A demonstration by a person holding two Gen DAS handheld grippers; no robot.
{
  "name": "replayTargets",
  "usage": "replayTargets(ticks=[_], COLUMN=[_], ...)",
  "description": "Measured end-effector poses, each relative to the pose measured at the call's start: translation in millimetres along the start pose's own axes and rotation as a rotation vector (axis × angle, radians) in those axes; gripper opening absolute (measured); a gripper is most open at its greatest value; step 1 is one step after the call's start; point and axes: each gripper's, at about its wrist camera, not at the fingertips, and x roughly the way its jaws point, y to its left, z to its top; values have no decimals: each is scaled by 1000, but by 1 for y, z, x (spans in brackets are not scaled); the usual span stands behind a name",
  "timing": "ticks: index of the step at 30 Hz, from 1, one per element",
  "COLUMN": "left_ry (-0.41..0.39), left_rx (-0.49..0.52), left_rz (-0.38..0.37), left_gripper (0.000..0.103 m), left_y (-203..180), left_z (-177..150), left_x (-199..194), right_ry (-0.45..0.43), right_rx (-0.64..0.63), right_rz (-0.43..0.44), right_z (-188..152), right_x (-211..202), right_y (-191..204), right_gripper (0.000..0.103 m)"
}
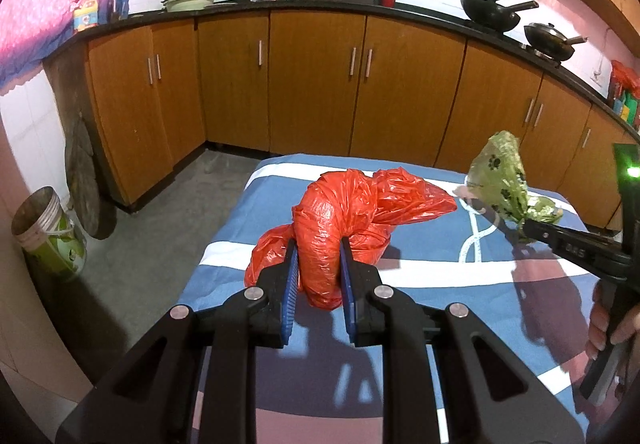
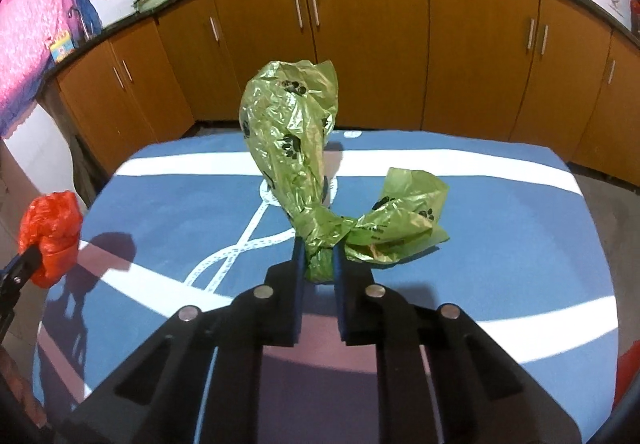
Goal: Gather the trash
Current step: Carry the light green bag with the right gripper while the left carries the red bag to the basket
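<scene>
The left claw [image 1: 318,258] clamps the red bag [image 1: 344,219] above the table [image 1: 440,284]. At its 2 o'clock, the right claw [image 2: 316,260] pinches the green bag [image 2: 288,139] by its knotted neck.

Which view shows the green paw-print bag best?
Right wrist: the green paw-print bag fills the centre, its twisted neck pinched between the right gripper fingers. Left wrist shows it small at the right edge.
</scene>
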Motion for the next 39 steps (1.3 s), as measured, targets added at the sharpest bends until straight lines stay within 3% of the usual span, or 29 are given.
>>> replayTargets(ticks=[10,24,39], left_ry=[-16,-47,-73], left_rx=[54,116,159], left_rz=[-69,-186,-302], left_gripper=[20,20,20], left_y=[-41,-96,-153], left_z=[2,-8,-15], left_x=[-25,-91,-144], right_ry=[-113,-213,-306], right_rx=[40,145,229], right_rz=[-40,-79,-149], right_z=[-19,-69,-113], right_x=[-88,-224,-323], right_y=[-21,-58,-104], right_gripper=[14,14,14])
